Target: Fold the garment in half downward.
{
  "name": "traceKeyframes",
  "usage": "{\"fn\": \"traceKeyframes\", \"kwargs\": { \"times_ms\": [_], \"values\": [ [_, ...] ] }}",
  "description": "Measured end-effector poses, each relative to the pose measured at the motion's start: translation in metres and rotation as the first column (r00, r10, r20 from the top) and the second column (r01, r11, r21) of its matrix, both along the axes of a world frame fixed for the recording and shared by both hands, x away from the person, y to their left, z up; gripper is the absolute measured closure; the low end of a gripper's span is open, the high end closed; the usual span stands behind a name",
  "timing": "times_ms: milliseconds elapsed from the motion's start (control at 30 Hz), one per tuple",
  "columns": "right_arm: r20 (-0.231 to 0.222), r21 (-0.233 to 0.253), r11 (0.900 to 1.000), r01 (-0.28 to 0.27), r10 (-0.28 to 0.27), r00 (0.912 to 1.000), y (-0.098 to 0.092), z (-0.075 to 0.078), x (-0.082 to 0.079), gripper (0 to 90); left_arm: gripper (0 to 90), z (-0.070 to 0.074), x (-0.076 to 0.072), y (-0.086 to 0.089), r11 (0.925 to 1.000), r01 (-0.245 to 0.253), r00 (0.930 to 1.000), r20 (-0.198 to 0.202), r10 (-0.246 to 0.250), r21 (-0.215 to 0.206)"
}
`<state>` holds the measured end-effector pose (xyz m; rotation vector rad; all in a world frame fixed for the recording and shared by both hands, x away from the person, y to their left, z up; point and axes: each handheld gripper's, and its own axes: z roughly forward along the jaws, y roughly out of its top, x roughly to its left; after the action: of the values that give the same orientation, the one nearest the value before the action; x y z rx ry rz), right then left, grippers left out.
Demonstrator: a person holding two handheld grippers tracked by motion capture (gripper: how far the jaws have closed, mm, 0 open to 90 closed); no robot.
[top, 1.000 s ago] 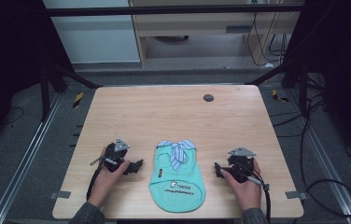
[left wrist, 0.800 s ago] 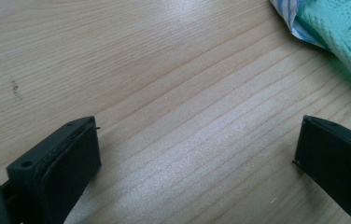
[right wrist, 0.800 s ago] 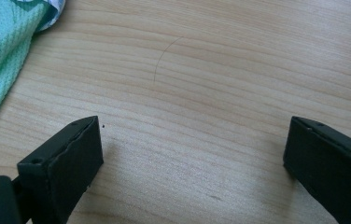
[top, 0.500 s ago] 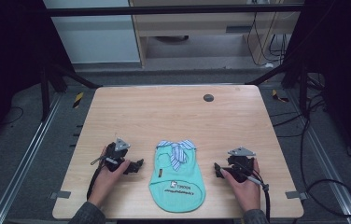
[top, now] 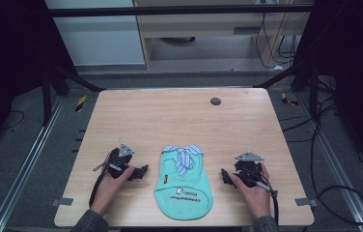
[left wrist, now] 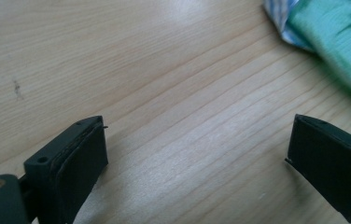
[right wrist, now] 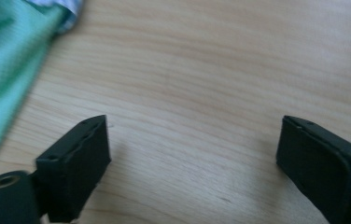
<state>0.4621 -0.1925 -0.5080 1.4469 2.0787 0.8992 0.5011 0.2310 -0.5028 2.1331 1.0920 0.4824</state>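
A small mint-green garment (top: 183, 186) with a blue-and-white striped collar and tie lies flat near the table's front edge, collar end away from me. My left gripper (top: 142, 171) rests on the wood just left of it, jaws wide apart over bare table (left wrist: 197, 140); the garment's edge (left wrist: 337, 35) shows at the upper right of the left gripper view. My right gripper (top: 225, 176) rests just right of the garment, also open with nothing between its jaws (right wrist: 192, 154); the green cloth (right wrist: 5, 60) lies at the left of the right gripper view.
The light wooden table (top: 179, 121) has a small dark round disc (top: 215, 101) near its far edge. Black frame posts stand at the table's far corners, and cables lie on the floor at the right.
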Motion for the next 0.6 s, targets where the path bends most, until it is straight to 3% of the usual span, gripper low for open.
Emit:
{"fn": "traceKeyframes", "kwargs": {
  "times_ms": [100, 133, 200, 333, 467, 533, 600],
  "values": [
    [0.036, -0.021, 0.998, -0.051, 0.052, 0.998, 0.009, 0.016, -0.003, 15.5, 5.1, 0.012, 0.0, -0.005, 0.9999, 0.008, 1.0, 0.001, -0.008, 0.01],
    [0.04, -0.026, 0.998, -0.063, 0.064, 0.9971, 0.011, 0.019, -0.002, 16.1, 4.9, 0.017, 0.0, -0.008, 0.9999, 0.016, 0.9999, 0.003, -0.015, -0.008],
    [0.02, -0.061, 0.993, -0.104, 0.105, 0.9942, 0.021, 0.029, 0.002, 20.5, 5.7, 0.025, 0.002, -0.014, 0.9994, 0.031, 0.9995, -0.008, -0.031, -0.016],
    [-0.038, -0.121, 0.978, -0.169, 0.166, 0.9855, 0.04, 0.051, 0.018, 30.9, 10.3, 0.039, 0.009, -0.027, 0.9979, 0.063, 0.997, -0.047, -0.062, 0.019],
    [-0.056, -0.136, 0.972, -0.191, 0.185, 0.9811, 0.046, 0.062, 0.03, 36.0, 13.5, 0.051, 0.02, -0.038, 0.9959, 0.09, 0.9914, -0.095, -0.09, -0.001],
    [-0.088, -0.129, 0.965, -0.229, 0.218, 0.9719, 0.054, 0.071, 0.044, 43.9, 18.5, 0.056, 0.027, -0.041, 0.9952, 0.098, 0.9888, -0.113, -0.097, 0.006],
    [-0.098, -0.123, 0.964, -0.234, 0.223, 0.9698, 0.057, 0.073, 0.047, 44.9, 20.6, 0.061, 0.034, -0.044, 0.9936, 0.112, 0.9854, -0.13, -0.11, 0.011]
  ]
}}
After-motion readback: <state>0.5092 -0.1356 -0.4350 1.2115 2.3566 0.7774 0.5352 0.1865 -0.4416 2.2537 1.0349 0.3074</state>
